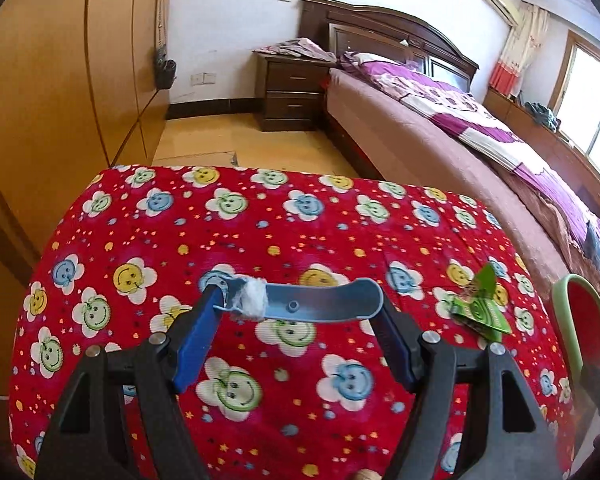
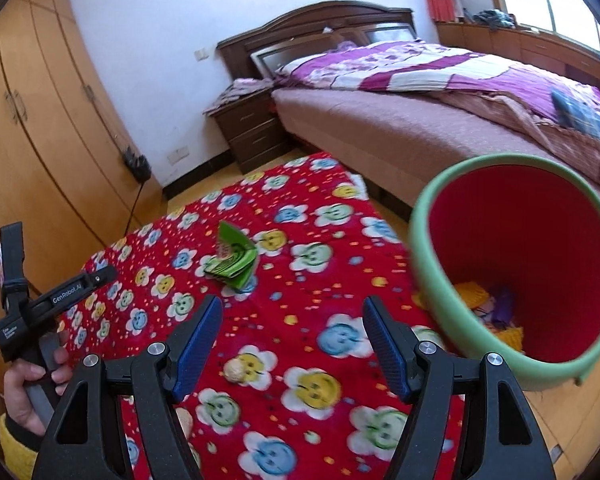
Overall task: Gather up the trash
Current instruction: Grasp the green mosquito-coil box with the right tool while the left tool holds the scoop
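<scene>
My left gripper [image 1: 300, 300] is shut on a curved blue plastic piece [image 1: 324, 306] that spans both fingers, with a white wad [image 1: 252, 298] stuck near its left end. It hangs over a table under a red smiley-flower cloth [image 1: 220, 232]. A crumpled green wrapper [image 1: 480, 306] lies on the cloth to the right, also seen as the green wrapper [image 2: 232, 260] in the right wrist view. My right gripper [image 2: 293, 305] is open with nothing between its fingers. A small beige ball [image 2: 236, 370] rests on the cloth below it. A bin with a green rim [image 2: 424, 248] and red inside stands at the right, holding yellow and purple scraps.
The bin's rim [image 1: 560, 292] shows at the right edge of the left wrist view. A person's hand [image 2: 24, 384] grips the other tool's handle at the left. Behind the table are a bed [image 2: 400, 120], a dark nightstand [image 1: 292, 92] and a wooden wardrobe [image 1: 60, 80].
</scene>
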Demonstrator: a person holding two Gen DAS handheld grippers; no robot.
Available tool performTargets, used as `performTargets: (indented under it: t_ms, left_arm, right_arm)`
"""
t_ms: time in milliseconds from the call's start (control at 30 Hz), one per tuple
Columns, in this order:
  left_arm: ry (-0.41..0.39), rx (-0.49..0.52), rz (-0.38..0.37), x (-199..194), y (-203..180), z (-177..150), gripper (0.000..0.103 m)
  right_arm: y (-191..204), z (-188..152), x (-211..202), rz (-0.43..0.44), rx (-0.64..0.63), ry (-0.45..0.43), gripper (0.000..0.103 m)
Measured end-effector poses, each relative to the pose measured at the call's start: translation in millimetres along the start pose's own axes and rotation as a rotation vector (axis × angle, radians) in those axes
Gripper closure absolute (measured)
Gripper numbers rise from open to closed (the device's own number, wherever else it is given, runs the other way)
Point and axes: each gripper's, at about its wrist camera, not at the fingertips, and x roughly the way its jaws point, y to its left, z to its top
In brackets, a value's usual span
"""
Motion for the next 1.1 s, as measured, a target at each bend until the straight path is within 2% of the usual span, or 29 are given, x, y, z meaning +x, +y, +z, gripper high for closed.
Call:
performTargets:
  t_ms: [167, 533, 1000, 1100]
  left_arm:
    - [0.016, -0.027, -0.015, 8.8, 6.0, -3.8, 0.029]
    - [0.033, -0.008, -0.026, 18.2, -3.5, -9.0, 0.029]
    - [0.038, -0.009, -0.032, 22.1, -5.5, -12.3, 0.029]
    - [0.040, -0.017, -0.031, 23.4, -5.0, -13.0, 0.029]
  right_arm:
    - [17.3, 5.2, 28.5, 0.001, -0.031, 0.044, 0.029]
    - [36.5, 16.7, 81.3, 0.002, -0.052, 0.115, 0.029]
    - [78.4, 23.9, 127.5, -0.061, -0.255, 0.173, 0.029]
    - [83.9, 21.0, 135.4, -0.098, -0.298, 0.182, 0.029]
